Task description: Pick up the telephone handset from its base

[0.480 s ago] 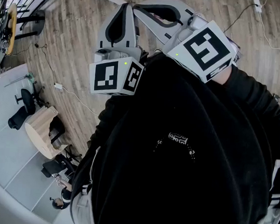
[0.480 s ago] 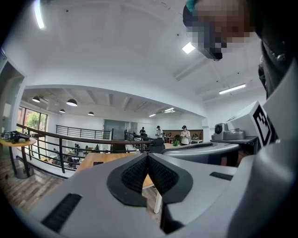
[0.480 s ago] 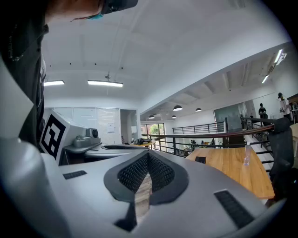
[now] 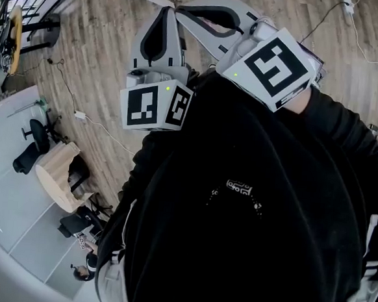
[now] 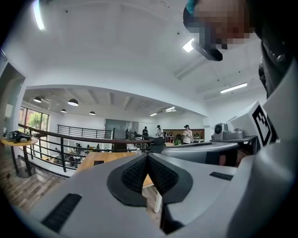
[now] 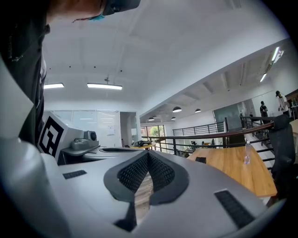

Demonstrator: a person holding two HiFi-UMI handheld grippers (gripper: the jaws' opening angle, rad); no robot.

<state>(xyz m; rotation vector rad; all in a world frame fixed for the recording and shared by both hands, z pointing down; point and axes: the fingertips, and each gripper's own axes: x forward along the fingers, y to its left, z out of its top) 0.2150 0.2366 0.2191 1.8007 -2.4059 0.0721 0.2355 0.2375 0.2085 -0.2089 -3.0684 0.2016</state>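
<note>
Head view looks down on both claws held up in front of your black top (image 4: 250, 204), over the plank floor (image 4: 86, 54). Your left claw (image 4: 166, 12) and right claw (image 4: 184, 11) reach away from you, with their tips nearly meeting. In the left gripper view the left claw (image 5: 147, 155) is closed, its ribbed pads (image 5: 135, 174) pressed together with nothing between them, and the right claw's body lies just to its right. In the right gripper view the right claw (image 6: 148, 153) is likewise closed and empty. A wooden tabletop (image 6: 228, 172) carrying a clear bottle (image 6: 246, 155) lies ahead to its right, with a railing (image 6: 209, 134) beyond. The telephone handset appears in no view, so its place relative to either claw cannot be told.
</note>
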